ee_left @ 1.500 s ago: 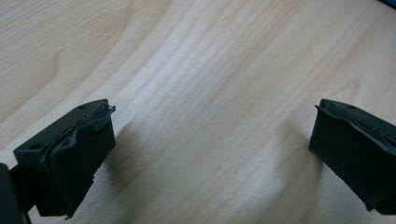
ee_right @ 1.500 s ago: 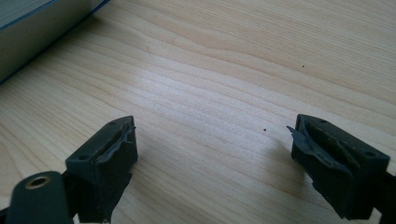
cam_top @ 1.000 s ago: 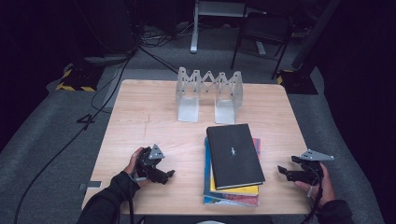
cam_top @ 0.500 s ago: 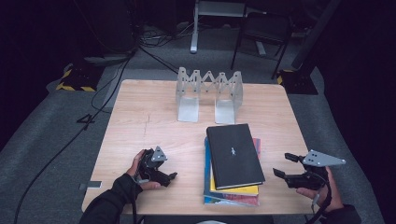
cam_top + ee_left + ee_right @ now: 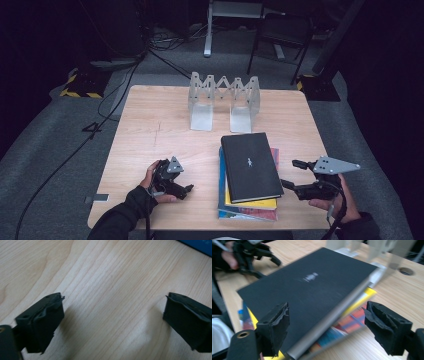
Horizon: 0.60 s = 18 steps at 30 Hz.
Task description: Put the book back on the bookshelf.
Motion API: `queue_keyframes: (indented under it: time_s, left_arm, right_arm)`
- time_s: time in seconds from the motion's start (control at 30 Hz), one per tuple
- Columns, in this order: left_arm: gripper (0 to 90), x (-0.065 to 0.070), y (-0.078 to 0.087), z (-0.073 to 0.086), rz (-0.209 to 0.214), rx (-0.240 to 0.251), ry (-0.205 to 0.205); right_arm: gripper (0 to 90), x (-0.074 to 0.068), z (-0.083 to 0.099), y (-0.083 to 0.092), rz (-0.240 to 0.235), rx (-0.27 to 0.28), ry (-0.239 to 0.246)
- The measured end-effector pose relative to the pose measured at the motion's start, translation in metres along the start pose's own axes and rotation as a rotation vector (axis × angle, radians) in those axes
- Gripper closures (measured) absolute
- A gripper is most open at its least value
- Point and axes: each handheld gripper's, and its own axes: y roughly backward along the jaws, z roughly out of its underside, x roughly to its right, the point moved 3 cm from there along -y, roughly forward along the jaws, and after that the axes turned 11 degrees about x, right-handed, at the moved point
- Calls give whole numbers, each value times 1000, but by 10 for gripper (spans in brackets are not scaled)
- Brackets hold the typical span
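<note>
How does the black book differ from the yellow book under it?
The black book lies on top of the stack with its whole cover showing; the yellow book shows only a strip at the near edge. The black book sits slightly askew, and the yellow book lies squarer to the stack. Both lie flat.

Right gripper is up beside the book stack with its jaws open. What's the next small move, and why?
Probably ease the right gripper inward so its jaws straddle the black book's right edge, then close. The jaws stand open and empty, that book lies on top of the stack, and the metal book rack behind stands empty.
</note>
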Motion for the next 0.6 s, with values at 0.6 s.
queue_keyframes:
  time_s: [0.6]
  left_arm:
    - [208, 12, -37, -55, 30, 84, -74]
  right_arm:
    - [5, 15, 13, -52, -107, -142, -122]
